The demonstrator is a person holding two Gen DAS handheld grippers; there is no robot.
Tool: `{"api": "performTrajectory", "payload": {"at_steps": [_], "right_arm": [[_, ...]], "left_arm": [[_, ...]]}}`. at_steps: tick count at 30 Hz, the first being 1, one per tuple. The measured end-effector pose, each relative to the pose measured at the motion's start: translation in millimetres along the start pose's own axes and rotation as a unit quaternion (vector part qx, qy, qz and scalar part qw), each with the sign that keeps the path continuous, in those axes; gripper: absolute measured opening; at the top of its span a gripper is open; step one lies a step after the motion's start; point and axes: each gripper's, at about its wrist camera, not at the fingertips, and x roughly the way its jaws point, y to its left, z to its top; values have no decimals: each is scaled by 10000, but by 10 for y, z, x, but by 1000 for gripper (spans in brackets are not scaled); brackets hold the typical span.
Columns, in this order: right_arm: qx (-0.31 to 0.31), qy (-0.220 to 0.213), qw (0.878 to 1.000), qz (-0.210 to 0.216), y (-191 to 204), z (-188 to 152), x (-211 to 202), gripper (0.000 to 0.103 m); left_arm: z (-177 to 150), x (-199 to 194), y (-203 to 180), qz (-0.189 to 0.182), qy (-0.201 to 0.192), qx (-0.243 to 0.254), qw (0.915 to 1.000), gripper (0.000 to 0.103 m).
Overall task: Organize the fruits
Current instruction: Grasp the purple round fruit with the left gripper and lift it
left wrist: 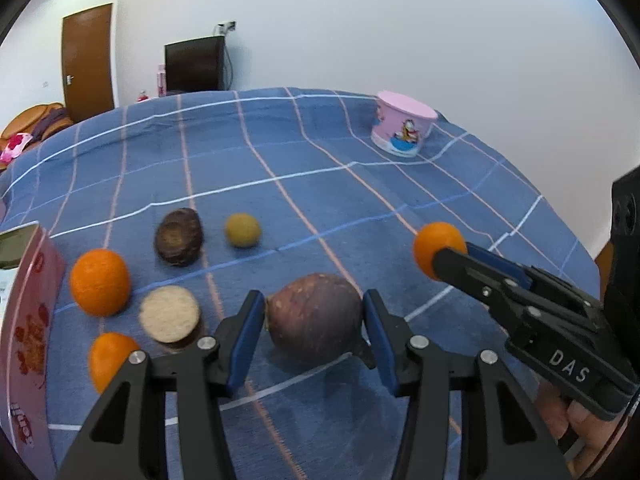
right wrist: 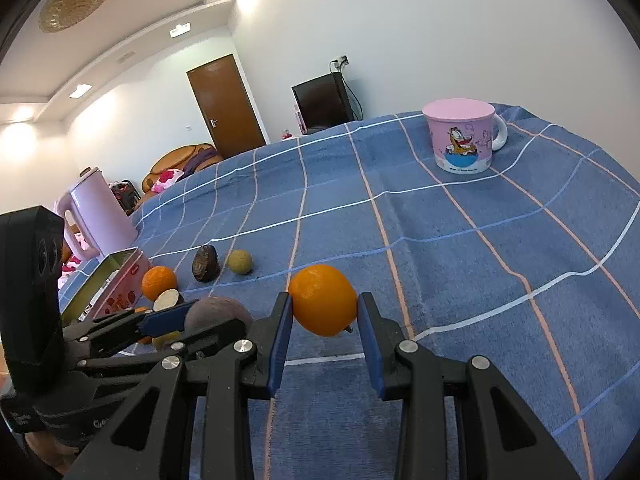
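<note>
My left gripper (left wrist: 313,298) has its blue pads against both sides of a purple-brown round fruit (left wrist: 314,320) that rests on the blue checked cloth (left wrist: 320,184). My right gripper (right wrist: 324,298) is shut on an orange (right wrist: 322,300); in the left wrist view that same orange (left wrist: 438,248) shows at the right. To the left lie two more oranges (left wrist: 100,282) (left wrist: 110,360), a cut half fruit with a pale face (left wrist: 170,314), a dark brown fruit (left wrist: 179,236) and a small yellow-green fruit (left wrist: 243,230).
An open pink tin box (left wrist: 32,320) stands at the left edge beside the fruits. A pink cartoon mug (right wrist: 462,136) sits far back on the right. A pink kettle (right wrist: 100,216) stands beyond the tin. A hand (left wrist: 576,420) holds the right gripper.
</note>
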Motion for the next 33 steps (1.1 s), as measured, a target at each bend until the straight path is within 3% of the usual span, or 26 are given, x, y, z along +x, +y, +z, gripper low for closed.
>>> {"api": "performTrajectory", "payload": {"at_steps": [23,33], "right_arm": [[-312,-378,9987,164,127,-24,-122,35],[-595,-421,9970,247,344,-16,-114,35]], "left_arm": [[-90,-337,120,394,-705,-63,9967,52],[-130,-481,303,495,-827,-236,9951,52]]}}
